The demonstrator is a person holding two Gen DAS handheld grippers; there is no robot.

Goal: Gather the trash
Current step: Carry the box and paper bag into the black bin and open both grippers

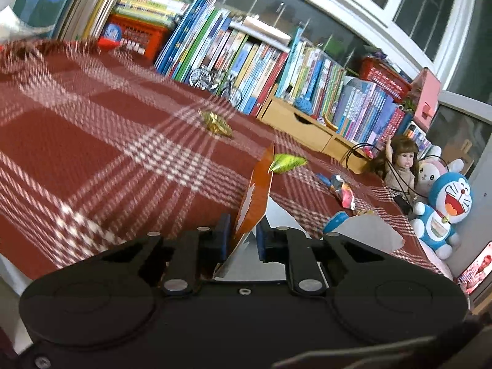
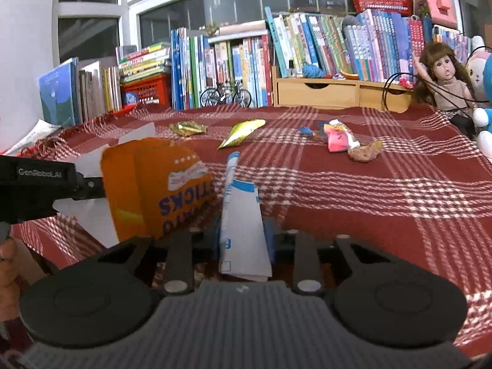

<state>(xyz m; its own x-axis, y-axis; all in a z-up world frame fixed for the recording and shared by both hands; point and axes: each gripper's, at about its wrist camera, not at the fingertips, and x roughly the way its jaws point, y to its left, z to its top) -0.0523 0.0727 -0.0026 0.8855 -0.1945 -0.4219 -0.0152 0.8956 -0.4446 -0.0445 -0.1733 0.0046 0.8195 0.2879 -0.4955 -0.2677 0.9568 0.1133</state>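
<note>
Holding the orange box open like a bin, the left fingers are clamping its flap, while the right fingers are pinching a white wrapper beside it above the tabletop.

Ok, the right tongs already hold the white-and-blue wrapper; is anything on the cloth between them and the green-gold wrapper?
Nothing visible on the cloth. From the right tongs, gripping the white-and-blue wrapper, only bare plaid tablecloth runs up to the green-gold wrapper. The orange snack box in the left tongs hangs just to the left, off that line.
</note>
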